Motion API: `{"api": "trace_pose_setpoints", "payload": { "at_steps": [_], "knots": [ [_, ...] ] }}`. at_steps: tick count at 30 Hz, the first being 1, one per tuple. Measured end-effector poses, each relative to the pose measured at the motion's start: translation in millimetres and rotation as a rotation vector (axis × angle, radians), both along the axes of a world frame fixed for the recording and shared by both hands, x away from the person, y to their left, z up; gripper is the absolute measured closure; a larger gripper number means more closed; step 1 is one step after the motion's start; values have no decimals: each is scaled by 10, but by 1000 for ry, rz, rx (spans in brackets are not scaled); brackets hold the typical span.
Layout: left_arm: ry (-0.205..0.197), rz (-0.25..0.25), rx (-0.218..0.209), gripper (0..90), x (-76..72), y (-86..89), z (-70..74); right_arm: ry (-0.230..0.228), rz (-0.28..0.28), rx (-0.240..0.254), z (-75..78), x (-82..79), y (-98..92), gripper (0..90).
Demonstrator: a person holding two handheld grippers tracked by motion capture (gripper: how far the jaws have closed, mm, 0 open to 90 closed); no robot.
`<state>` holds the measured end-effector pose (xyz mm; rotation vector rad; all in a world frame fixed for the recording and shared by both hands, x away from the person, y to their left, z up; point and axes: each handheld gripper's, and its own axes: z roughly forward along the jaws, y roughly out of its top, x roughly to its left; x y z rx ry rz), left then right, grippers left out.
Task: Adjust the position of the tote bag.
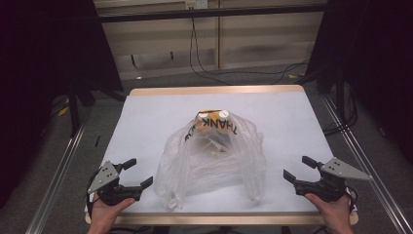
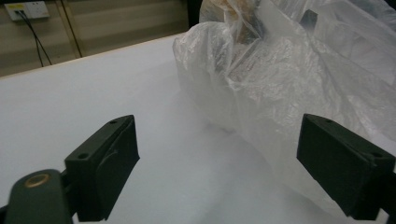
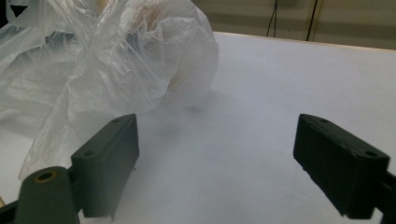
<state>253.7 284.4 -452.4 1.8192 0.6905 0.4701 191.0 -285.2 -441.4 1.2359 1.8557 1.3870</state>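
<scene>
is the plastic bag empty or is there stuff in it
Not empty: through the clear plastic bag pale shapes show near its top. What they are cannot be told.

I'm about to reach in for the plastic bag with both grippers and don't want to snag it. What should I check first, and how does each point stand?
1. Left gripper jaws open, nothing between them: ok.
2. Right gripper jaws open, nothing between them: ok.
3. Both grippers apart from the plastic bag: ok.
4. Bag lies on the table, away from its edges: ok.
5. Bag handles found: cannot tell, the film is crumpled.
6. What is inside the bag: cannot tell, something yellowish shows through.
</scene>
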Motion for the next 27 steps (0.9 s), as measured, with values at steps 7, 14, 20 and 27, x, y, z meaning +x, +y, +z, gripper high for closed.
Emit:
{"api": "trace_pose_setpoints", "payload": {
  "at_steps": [7,14,20,27],
  "knots": [
    [7,-34,13,153,-4,-39,15,4,33,-28,-9,1,60,240],
    [12,1,22,209,-32,-38,31,16,72,-21,-15,13,67,341],
    [16,-43,17,269,-90,-87,58,23,144,-41,-10,11,150,417],
    [-1,-75,5,335,-161,-113,102,15,217,-57,23,-21,269,515]
  ]
}}
